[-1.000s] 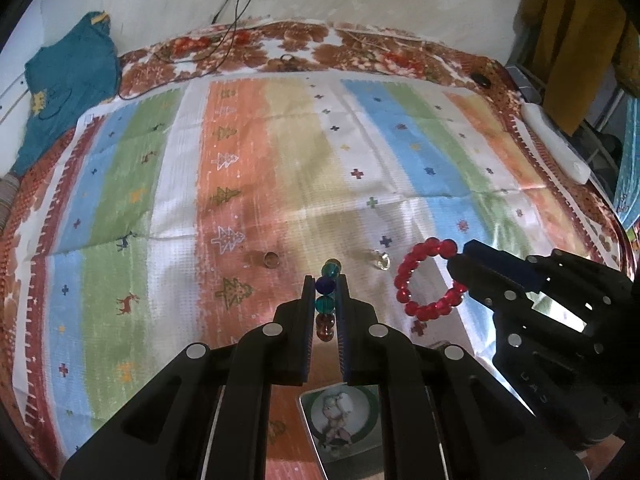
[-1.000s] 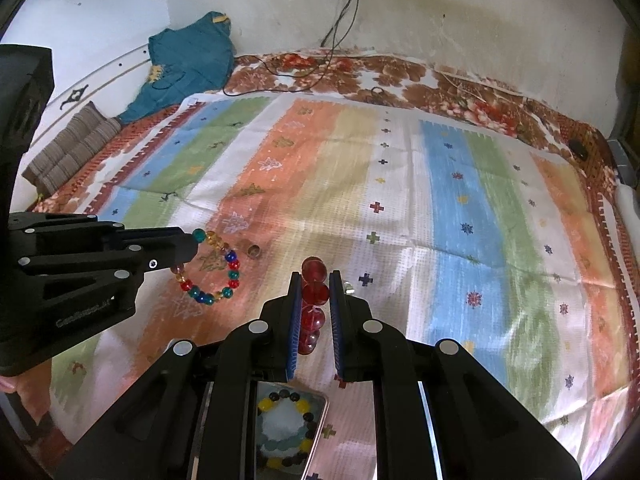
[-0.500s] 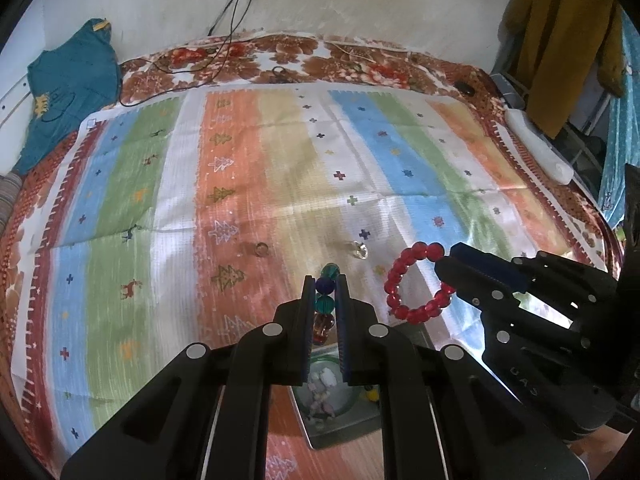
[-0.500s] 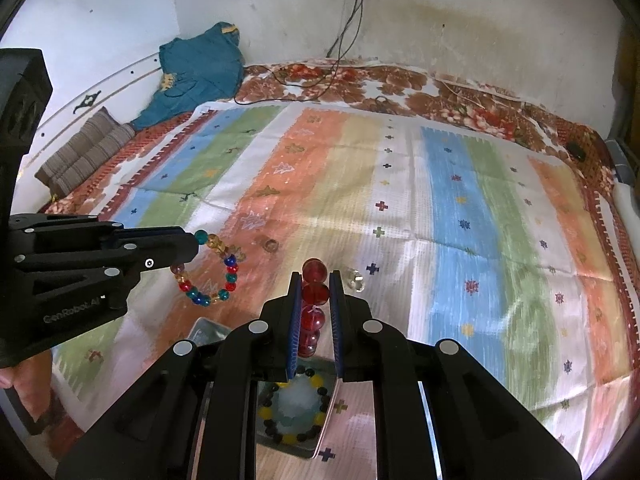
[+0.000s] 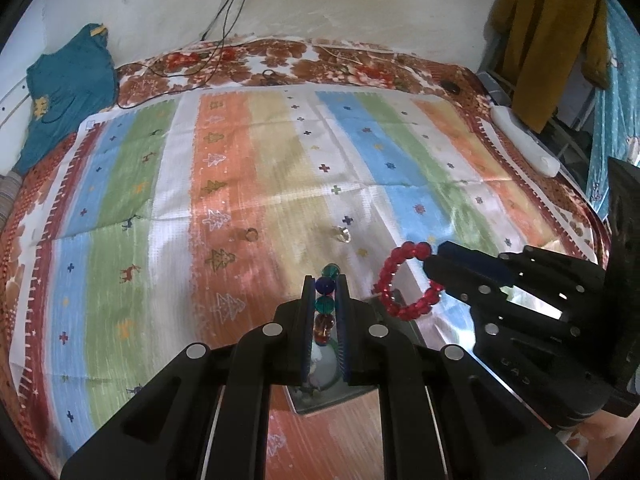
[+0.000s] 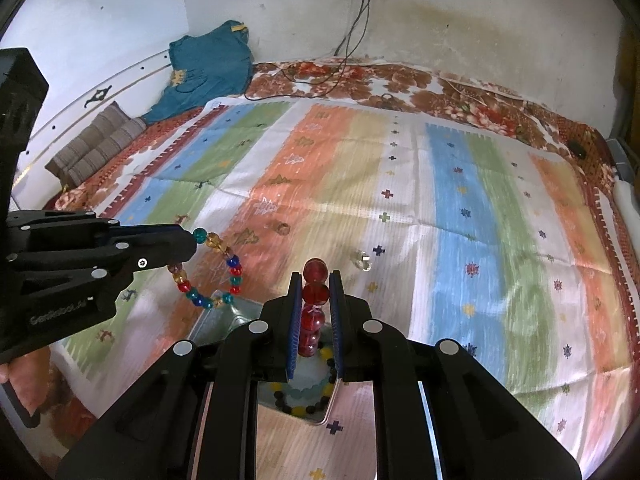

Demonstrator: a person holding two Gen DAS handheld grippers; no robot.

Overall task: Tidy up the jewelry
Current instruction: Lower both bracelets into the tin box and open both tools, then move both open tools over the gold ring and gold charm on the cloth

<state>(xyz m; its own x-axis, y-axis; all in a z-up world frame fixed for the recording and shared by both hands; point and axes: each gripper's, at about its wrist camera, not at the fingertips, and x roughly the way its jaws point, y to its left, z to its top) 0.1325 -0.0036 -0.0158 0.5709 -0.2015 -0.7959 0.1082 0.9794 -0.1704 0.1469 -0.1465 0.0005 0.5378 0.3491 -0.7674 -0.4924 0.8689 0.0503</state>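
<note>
Left gripper [image 5: 325, 292] clamps a multicolored bead bracelet [image 6: 212, 268]; right gripper [image 6: 316, 292] pinches a red bead bracelet [image 5: 404, 280], both above the near metal tin [image 6: 216, 320]. Early release could scatter beads onto the cloth.

Soft even daylight, faint motion blur on the striped cloth [image 6: 400, 208], heavy fisheye edge warping.

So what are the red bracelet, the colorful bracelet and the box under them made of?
Red bracelet: see-through, shiny round beads, likely glass or clear plastic; light glints on them.
Colorful bracelet: translucent mixed-color beads, probably plastic or glass, glossy.
Box: looks like metal, a tin; its wall is silvery and reflective.
Both grippers look like matte black plastic.
</note>
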